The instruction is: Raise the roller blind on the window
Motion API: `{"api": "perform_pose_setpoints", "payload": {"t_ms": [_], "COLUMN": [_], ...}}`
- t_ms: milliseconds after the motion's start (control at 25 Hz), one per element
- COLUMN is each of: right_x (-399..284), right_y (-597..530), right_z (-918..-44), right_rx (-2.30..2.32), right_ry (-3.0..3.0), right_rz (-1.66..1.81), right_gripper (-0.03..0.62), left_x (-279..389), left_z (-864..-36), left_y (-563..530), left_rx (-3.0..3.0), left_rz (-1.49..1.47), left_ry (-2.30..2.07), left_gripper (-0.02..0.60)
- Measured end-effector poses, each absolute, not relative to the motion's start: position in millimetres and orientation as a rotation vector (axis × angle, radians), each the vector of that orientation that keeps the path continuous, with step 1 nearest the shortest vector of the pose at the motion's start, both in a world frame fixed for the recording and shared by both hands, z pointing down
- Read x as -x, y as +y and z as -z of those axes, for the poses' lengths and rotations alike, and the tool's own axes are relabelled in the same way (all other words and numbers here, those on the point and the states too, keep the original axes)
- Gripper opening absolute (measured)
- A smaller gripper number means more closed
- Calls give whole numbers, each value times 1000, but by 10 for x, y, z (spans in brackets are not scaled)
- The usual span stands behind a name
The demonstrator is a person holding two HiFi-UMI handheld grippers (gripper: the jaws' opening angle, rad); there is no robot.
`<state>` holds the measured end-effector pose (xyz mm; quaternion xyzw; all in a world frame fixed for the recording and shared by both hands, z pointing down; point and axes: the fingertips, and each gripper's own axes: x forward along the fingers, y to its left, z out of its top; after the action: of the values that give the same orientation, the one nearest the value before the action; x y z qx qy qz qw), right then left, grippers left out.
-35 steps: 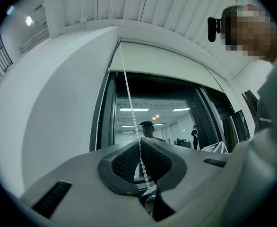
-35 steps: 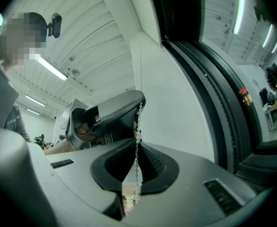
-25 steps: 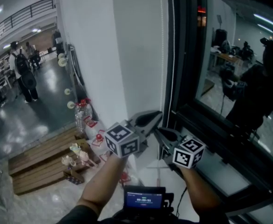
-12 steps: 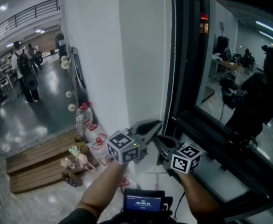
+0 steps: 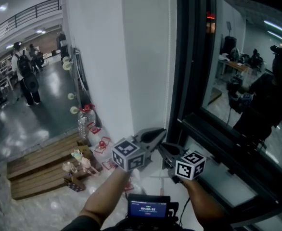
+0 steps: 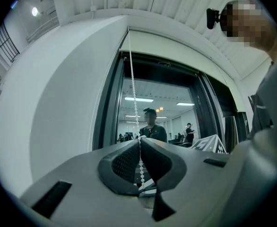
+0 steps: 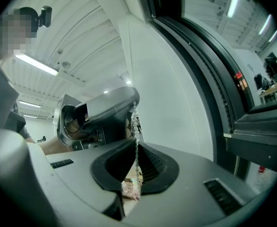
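A: Status on the roller blind?

B: Both grippers are clamped on the bead chain (image 6: 134, 93). The left gripper (image 6: 139, 140) has its jaws pinched almost together with beads between the pads. The right gripper (image 7: 136, 145) grips the same way, just below it on the same strand.

A: Chain location?

B: It hangs beside the white wall (image 5: 146, 57), at the left window frame (image 5: 184, 81), and runs to the top of the opening.

A: Is the blind up?

B: No fabric shows over the glass (image 5: 218, 57) in the head or left gripper views, and the roll can't be made out. Judging by that, the raise is well along. Likely left: pull the chain down until it stops, then release.
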<state>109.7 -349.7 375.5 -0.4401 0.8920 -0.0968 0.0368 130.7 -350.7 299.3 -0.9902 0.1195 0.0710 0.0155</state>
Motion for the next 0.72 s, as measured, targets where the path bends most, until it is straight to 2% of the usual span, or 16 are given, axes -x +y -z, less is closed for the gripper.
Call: {"api": "perform_pose_setpoints", "payload": {"t_ms": [720], "right_x": [-1127], "right_y": [-3241], "right_z": [-3928], "right_rx": [1343], "right_ry": [2753], "right_rz": [324], "right_gripper": [12], "left_x": [-1303], "left_z": [-3176], "left_y": [-3255], "left_rx": [3095], "left_rz": [-265], "left_ry": [366], "left_gripper": [9]}}
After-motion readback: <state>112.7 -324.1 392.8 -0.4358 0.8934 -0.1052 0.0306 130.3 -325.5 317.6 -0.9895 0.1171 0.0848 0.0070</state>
